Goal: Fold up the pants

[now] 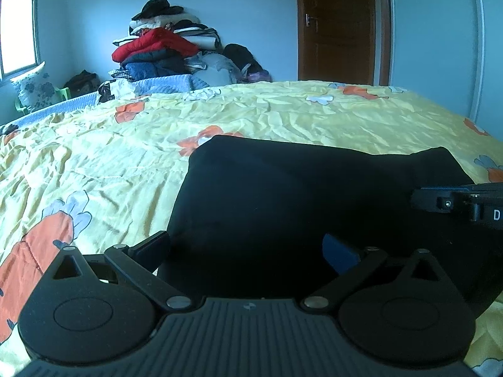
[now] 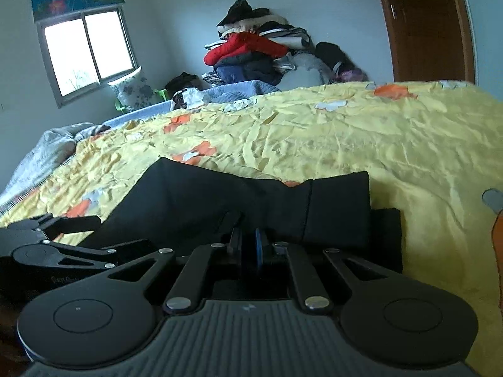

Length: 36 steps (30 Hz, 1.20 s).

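Black pants (image 1: 283, 194) lie folded on the yellow bedspread (image 1: 251, 113). In the left wrist view my left gripper (image 1: 246, 251) stands open. Its fingers (image 1: 151, 248) are spread over the near left edge of the cloth and do not press on it. My right gripper (image 1: 421, 199) reaches in from the right over the pants' right side. In the right wrist view the right gripper (image 2: 248, 240) has its jaws nearly together, with a raised fold of the pants (image 2: 220, 201) pinched at the tips. The left gripper (image 2: 63, 223) shows at the left edge.
A tall heap of clothes (image 1: 163, 50) with a red jacket stands at the far side of the bed. A brown door (image 1: 339, 25) is at the back right and a window (image 2: 88, 50) at the back left. Grey bedding (image 2: 47, 154) lies at the bed's left edge.
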{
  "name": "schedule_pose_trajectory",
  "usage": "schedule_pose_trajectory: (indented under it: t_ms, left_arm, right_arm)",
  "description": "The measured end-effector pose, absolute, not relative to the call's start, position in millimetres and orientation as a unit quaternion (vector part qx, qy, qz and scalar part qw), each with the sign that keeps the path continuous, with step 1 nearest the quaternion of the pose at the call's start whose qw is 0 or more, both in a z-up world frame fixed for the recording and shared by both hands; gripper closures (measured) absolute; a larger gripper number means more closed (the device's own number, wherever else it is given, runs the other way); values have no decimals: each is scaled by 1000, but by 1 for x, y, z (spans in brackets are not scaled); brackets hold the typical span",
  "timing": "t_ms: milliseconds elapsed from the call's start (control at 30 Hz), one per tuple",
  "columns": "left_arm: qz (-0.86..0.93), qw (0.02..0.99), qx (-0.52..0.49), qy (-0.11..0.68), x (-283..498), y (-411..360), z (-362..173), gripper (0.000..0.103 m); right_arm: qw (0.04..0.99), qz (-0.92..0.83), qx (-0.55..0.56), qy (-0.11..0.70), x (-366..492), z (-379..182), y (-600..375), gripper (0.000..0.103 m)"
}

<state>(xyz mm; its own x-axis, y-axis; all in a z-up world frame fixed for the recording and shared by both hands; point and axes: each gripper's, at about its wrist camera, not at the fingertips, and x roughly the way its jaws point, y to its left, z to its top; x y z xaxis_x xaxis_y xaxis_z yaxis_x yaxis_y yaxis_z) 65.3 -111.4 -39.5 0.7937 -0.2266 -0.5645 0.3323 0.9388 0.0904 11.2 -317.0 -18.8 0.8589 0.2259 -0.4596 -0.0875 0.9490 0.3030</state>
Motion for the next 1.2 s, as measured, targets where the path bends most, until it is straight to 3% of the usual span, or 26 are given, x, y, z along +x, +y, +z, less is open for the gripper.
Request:
schedule_pose_trajectory:
  t_ms: [733,800,900,933,967,1100,1200]
  left_arm:
    - [-144,940,48,307,71,-99,-41,0]
    - [-144,939,46,307,71,-99,-41,0]
    - [-145,939,41,308,71,-97,-41,0]
    - [-145,939,39,309,72,-97,-41,0]
    - [-145,939,38,310,72,-97,-41,0]
    - [-145,939,37,310,72,-96,-41,0]
    - [-145,939,36,310,73,-96,-41,0]
  right_arm:
    - [966,14,57,251,6,-11,-284,86]
    - [966,18,60,250,5,-11,-285,78]
    - [967,28,49,247,-3,-7,-280,47]
    - [970,25,46,238,-9,-3,-278,16]
    - [975,22,43,217,-17,0,-277,0]
    - [990,-23,9,137,-40,19,-283,0]
    - [978,-9,88,189,-24,25,-324,0]
